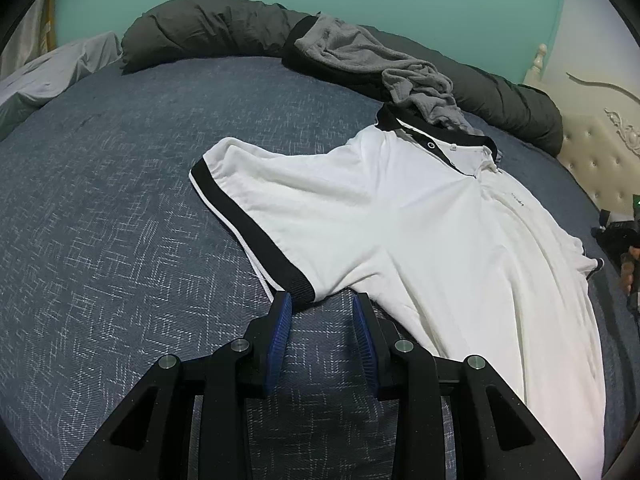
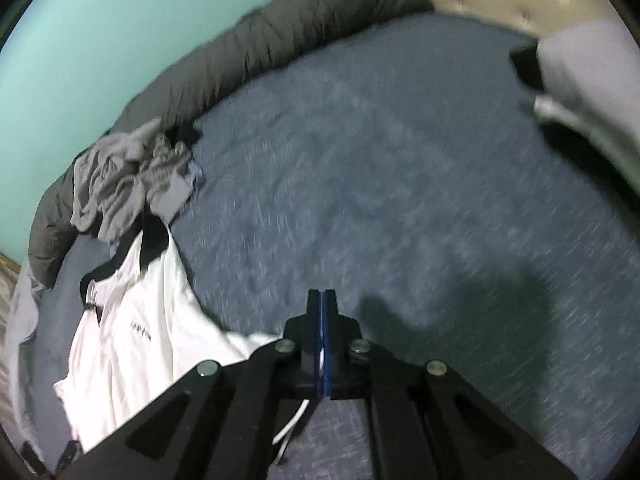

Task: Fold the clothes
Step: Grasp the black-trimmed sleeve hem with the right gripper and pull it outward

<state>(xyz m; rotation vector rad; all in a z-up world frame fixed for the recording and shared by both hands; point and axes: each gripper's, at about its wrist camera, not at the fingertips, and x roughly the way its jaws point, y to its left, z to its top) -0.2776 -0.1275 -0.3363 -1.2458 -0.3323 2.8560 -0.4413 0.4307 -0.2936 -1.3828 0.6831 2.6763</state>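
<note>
The left claw (image 1: 322,304) points steeply down at the bed, its blue pads (image 1: 280,332) apart with nothing between them. The right claw (image 2: 323,300) also tilts downward, its pads pressed together; a sliver of white seems caught between them, though blur leaves that uncertain.

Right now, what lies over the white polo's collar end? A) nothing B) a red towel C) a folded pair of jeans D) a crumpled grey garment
D: in the left wrist view a crumpled grey garment spills from the dark rolled duvet onto the black collar of the white polo.
</note>
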